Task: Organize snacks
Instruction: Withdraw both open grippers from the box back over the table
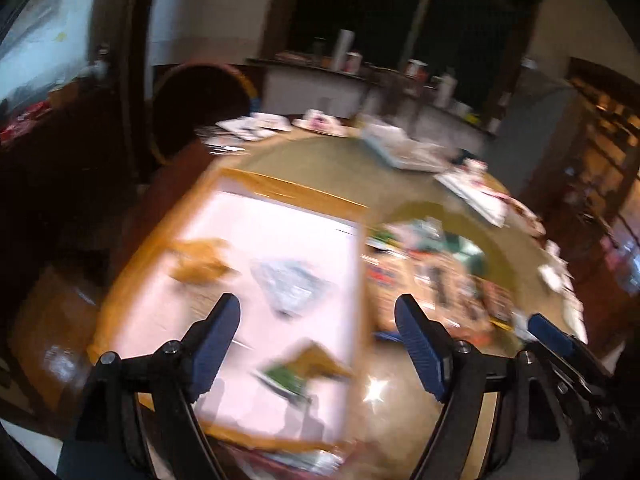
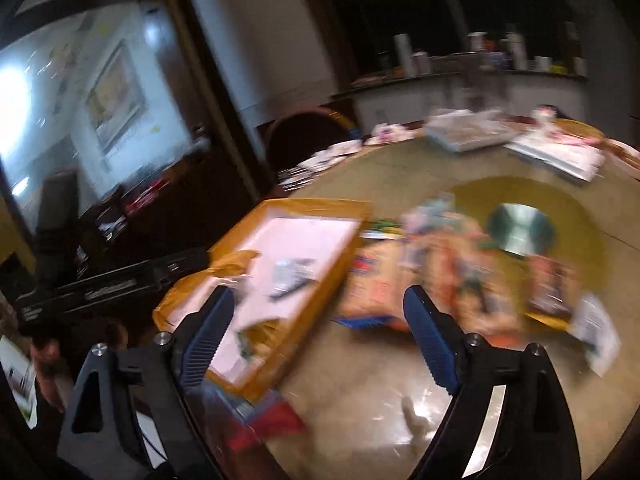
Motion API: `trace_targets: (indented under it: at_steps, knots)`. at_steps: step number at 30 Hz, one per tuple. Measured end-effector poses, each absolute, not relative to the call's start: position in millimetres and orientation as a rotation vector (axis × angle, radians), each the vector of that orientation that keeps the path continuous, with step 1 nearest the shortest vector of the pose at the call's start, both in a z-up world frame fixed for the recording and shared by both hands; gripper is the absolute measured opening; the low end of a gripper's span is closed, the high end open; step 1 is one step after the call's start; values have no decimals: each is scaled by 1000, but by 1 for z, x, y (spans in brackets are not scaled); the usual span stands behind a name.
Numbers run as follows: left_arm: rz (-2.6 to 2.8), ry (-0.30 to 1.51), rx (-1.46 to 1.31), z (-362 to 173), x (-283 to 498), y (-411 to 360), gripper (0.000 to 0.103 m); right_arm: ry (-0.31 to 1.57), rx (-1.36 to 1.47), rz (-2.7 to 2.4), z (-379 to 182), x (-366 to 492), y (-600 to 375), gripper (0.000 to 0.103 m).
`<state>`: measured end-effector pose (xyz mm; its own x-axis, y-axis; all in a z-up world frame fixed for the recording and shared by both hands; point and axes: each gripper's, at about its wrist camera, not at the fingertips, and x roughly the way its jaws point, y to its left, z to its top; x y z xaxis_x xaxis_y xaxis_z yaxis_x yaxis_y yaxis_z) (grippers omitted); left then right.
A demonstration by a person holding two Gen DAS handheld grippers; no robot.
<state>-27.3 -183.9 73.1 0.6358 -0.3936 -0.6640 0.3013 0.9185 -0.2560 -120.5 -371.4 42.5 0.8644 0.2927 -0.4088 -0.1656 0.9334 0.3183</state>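
Both grippers hang with jaws spread wide and nothing between them: the left gripper (image 1: pixel 318 336) above the orange-rimmed tray (image 1: pixel 276 184), the right gripper (image 2: pixel 318 330) over the tabletop just right of that tray (image 2: pixel 320 203). Inside the tray lie a silvery packet (image 1: pixel 290 284), a brown wrapper (image 1: pixel 200 258) and a green-and-brown packet (image 1: pixel 304 368). Right of the tray, a blurred heap of snack bags (image 2: pixel 436 276) covers the round table (image 2: pixel 380 380). Beyond the heap sits a shiny metal disc (image 2: pixel 520 228).
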Motion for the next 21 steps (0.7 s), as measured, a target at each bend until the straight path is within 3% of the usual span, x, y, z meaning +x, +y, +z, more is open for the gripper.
trace_targets:
  at_steps: [11,21]
  knots:
    - [-531,897,-30,54,-56,-295,80,475,403,116,11,-189,-505,88]
    - [-494,937,-5,34,-31,-330,80,592,436,58,-24,-137,-586,78]
